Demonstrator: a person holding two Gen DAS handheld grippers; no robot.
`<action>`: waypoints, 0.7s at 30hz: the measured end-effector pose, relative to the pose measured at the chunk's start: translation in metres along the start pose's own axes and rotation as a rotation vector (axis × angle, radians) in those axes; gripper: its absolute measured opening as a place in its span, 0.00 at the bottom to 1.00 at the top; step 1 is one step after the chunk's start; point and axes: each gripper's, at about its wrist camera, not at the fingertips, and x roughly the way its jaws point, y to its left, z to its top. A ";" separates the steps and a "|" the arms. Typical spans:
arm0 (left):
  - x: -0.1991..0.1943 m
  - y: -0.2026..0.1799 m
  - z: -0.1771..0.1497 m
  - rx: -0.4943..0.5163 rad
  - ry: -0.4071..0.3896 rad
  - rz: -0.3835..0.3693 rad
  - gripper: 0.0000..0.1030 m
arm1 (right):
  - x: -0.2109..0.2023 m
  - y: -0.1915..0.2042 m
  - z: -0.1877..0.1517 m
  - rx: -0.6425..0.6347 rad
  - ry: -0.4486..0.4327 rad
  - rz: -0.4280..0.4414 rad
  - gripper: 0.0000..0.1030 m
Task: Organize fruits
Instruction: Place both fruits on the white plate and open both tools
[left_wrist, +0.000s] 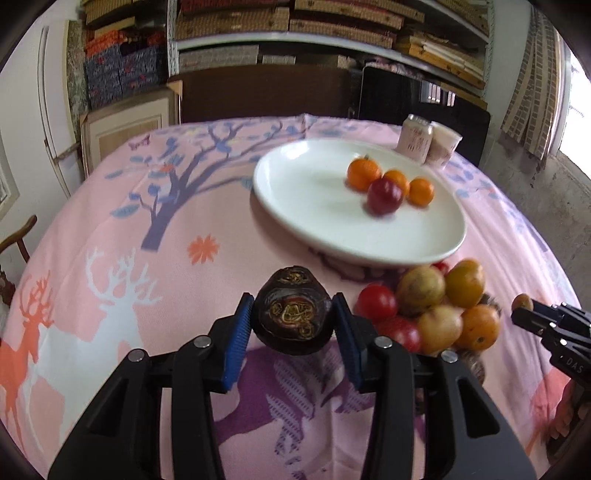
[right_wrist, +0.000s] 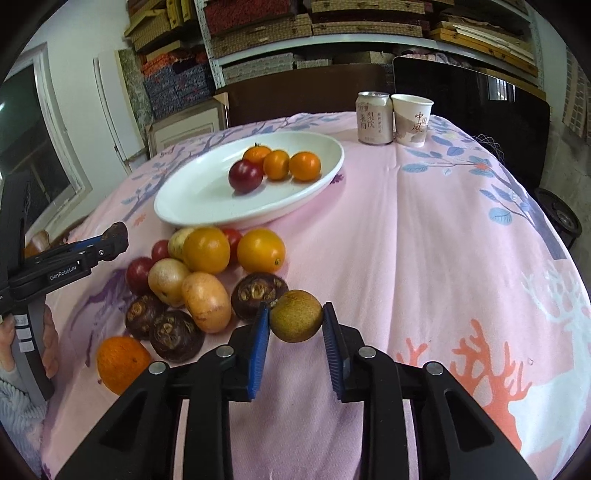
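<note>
My left gripper (left_wrist: 293, 325) is shut on a dark brown water chestnut (left_wrist: 293, 319) and holds it above the cloth, left of the fruit pile (left_wrist: 439, 306). My right gripper (right_wrist: 295, 323) is shut on a small round tan-green fruit (right_wrist: 295, 315), just right of the pile (right_wrist: 199, 273). The white plate (left_wrist: 314, 206) holds three oranges and a dark red fruit (left_wrist: 384, 195); it also shows in the right wrist view (right_wrist: 192, 206). The left gripper shows at the left of the right wrist view (right_wrist: 116, 234), the right gripper at the right of the left wrist view (left_wrist: 524, 306).
A drink can (right_wrist: 373, 117) and a paper cup (right_wrist: 410, 119) stand at the table's far edge behind the plate. The pink deer-print tablecloth (right_wrist: 443, 236) covers the round table. Shelves of boxes and a dark screen (right_wrist: 472, 110) stand beyond it.
</note>
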 end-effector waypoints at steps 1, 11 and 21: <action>-0.002 -0.002 0.007 -0.002 -0.010 -0.004 0.41 | -0.003 -0.002 0.005 0.019 -0.010 0.020 0.28; 0.034 -0.030 0.068 -0.023 -0.013 -0.048 0.42 | 0.030 0.033 0.089 -0.013 -0.055 0.049 0.28; 0.050 -0.024 0.066 -0.019 0.005 -0.069 0.64 | 0.036 0.009 0.095 0.095 -0.154 0.083 0.67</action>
